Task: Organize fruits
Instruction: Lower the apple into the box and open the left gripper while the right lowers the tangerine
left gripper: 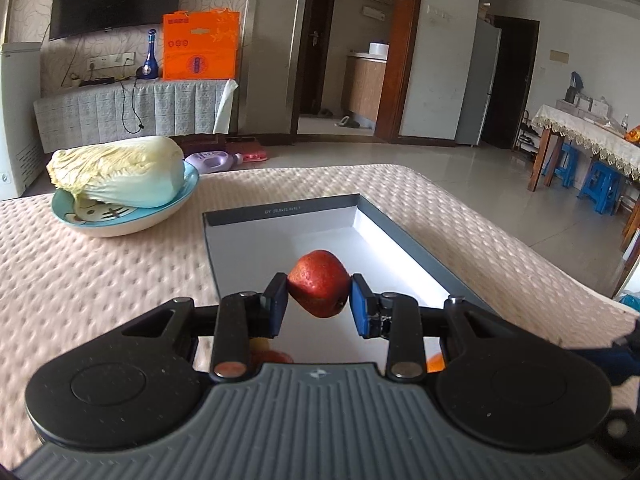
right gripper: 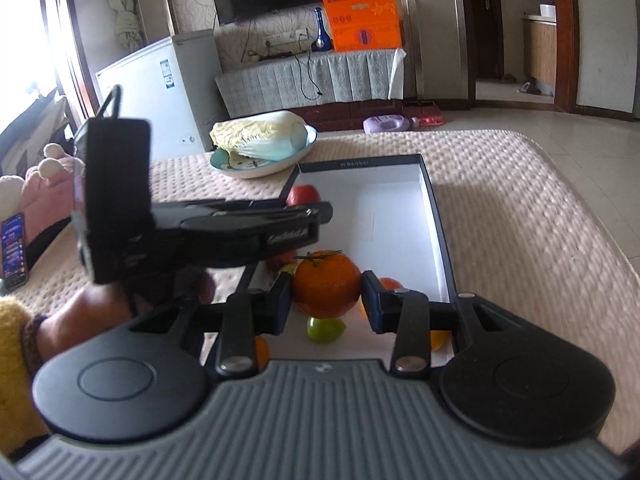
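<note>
1. Your left gripper (left gripper: 319, 299) — clamped on a red fruit (left gripper: 319, 287), one blue pad against each side, held above the white floor of the box (left gripper: 280, 216).

2. Your right gripper (right gripper: 326, 300) — clenched on an orange (right gripper: 326, 289) with a green stem on top, lifted over the near end of the box (right gripper: 442, 232).

3. Box — shallow, dark-rimmed, white inside, lying on the quilted cream table cover (left gripper: 100, 280). Its far half is bare.

4. Loose fruit at the near end of the box, seen from the right wrist: a green fruit (right gripper: 325, 330) directly below the held orange, a second orange (right gripper: 390, 283) just behind the right finger, and further orange and red pieces partly hidden by the fingers.

5. Left gripper from the right wrist view (right gripper: 306, 200) — it crosses the left edge of the box, with the red fruit (right gripper: 303, 194) showing at its tip.

6. Blue plate (left gripper: 120, 220) — beyond the box's far left corner, carrying a cabbage (left gripper: 116, 170) lying on its side.
</note>
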`<action>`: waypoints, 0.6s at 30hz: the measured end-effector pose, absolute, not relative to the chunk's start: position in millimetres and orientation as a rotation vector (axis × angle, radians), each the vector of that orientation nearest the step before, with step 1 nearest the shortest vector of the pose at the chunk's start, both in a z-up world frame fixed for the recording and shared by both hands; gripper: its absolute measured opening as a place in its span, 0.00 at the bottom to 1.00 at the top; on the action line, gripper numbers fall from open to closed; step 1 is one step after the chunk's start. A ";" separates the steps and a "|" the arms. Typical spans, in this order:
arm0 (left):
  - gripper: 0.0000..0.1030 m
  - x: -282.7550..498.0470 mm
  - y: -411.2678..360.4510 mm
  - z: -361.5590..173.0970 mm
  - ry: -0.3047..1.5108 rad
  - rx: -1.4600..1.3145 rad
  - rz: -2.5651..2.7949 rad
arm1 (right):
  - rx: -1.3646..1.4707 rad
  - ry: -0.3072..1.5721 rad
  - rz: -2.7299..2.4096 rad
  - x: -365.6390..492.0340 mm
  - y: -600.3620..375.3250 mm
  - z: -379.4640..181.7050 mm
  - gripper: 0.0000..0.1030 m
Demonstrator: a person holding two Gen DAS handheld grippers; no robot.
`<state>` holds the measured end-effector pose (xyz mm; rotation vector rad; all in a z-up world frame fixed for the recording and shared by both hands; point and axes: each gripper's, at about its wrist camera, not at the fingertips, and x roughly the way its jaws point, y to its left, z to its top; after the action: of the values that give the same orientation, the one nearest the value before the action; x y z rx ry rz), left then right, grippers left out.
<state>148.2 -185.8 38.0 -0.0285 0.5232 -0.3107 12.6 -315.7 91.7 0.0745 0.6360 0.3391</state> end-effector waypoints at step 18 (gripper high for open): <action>0.39 173.9 -188.2 30.5 0.569 -0.001 -0.328 | 0.061 0.692 0.297 26.1 -305.4 77.5 0.39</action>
<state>173.9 -188.2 30.5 -0.0006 0.5689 -0.3284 26.1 -305.4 77.5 0.0613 0.6918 0.2967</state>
